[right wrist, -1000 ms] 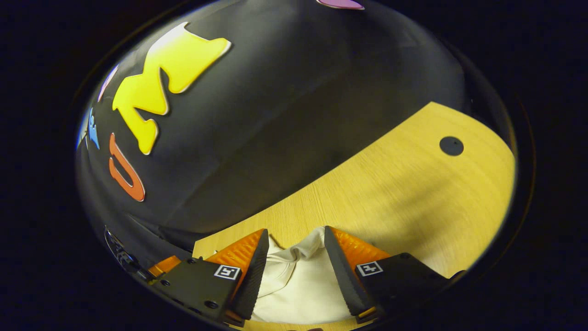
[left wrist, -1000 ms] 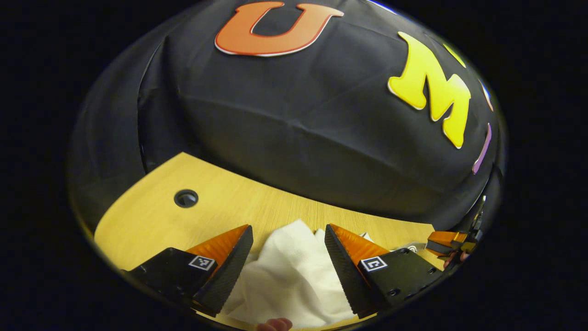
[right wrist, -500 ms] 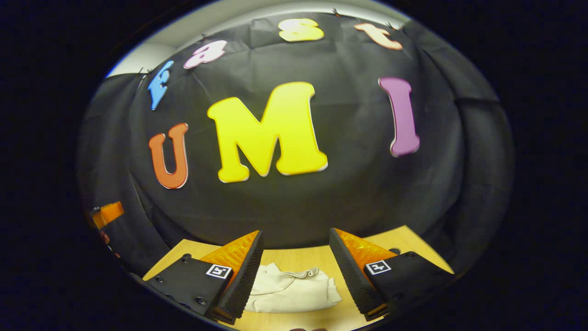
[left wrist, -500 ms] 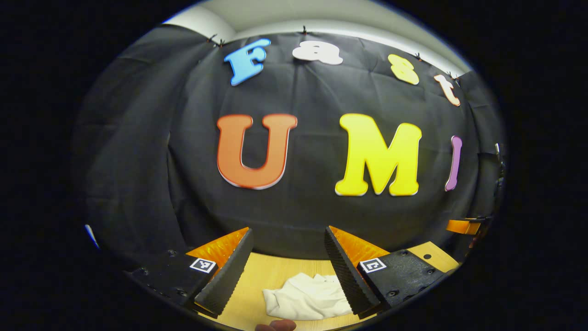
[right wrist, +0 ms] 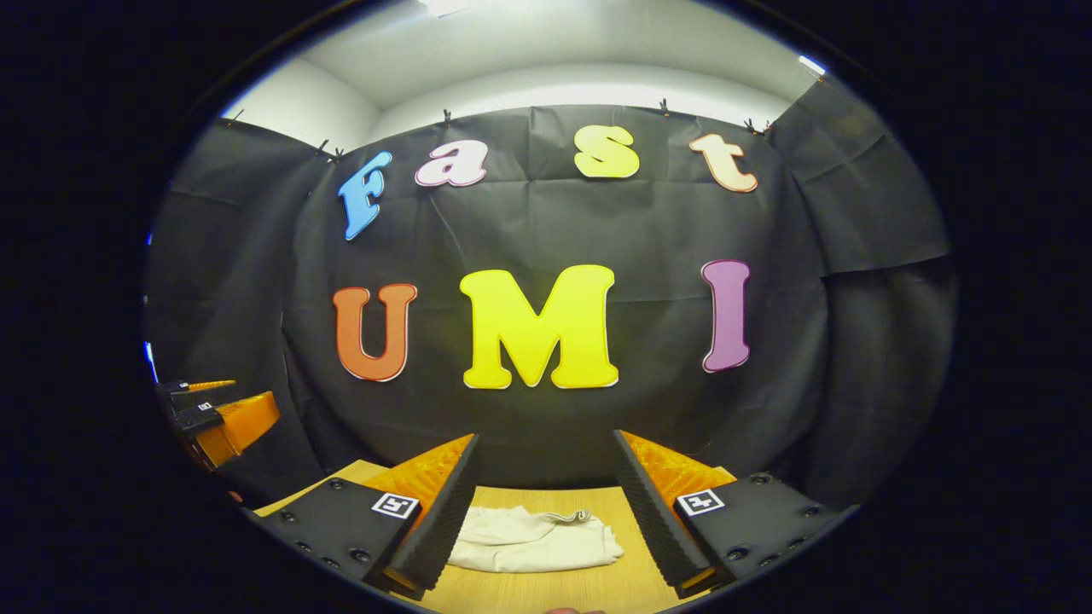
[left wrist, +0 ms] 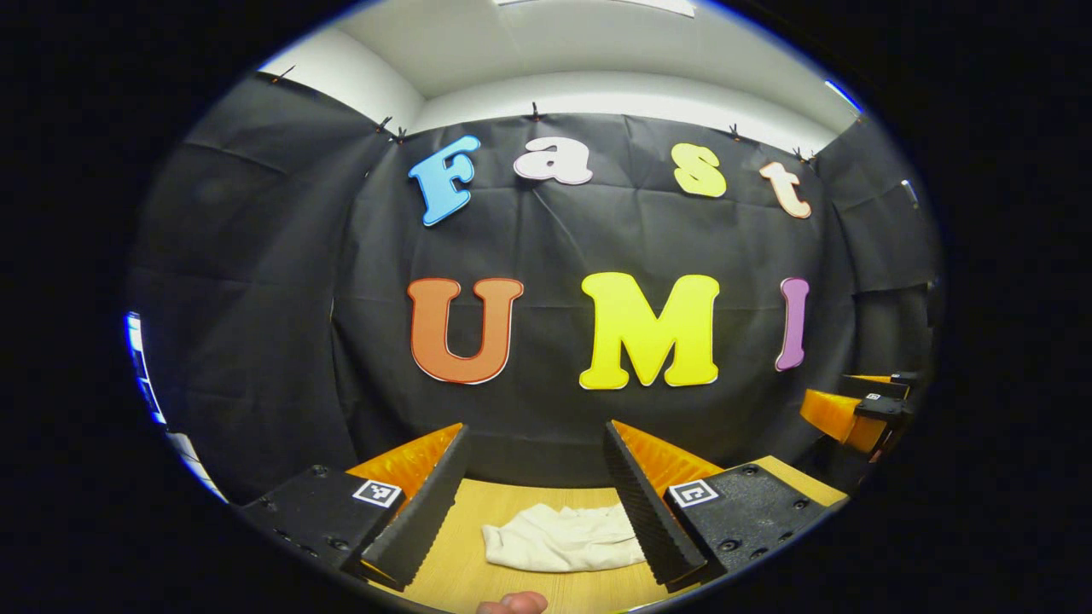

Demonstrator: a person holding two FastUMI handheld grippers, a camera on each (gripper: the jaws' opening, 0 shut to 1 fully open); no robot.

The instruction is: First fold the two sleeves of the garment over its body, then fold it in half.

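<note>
A cream-white garment [left wrist: 563,547] lies folded into a small bundle on the wooden table [left wrist: 478,503]; in the right gripper view the garment [right wrist: 529,539] shows a ribbed edge at its far right. My left gripper [left wrist: 536,503] hangs open above and short of the bundle, nothing between its fingers. My right gripper [right wrist: 546,503] is likewise open and raised, apart from the cloth. The right gripper [left wrist: 857,409] shows at the right edge of the left gripper view. At the left edge of the right gripper view is the left gripper [right wrist: 217,418].
The black cloth wall [left wrist: 554,239] stands close behind the table's far edge. A white wall and ceiling [right wrist: 546,51] rise above it. A fingertip [left wrist: 512,604] pokes in at the bottom of the left gripper view.
Both grippers have lifted up and drawn back from the garment, tilting from looking down at the table to level. The garment stays folded on the table, now smaller and lower in view.
</note>
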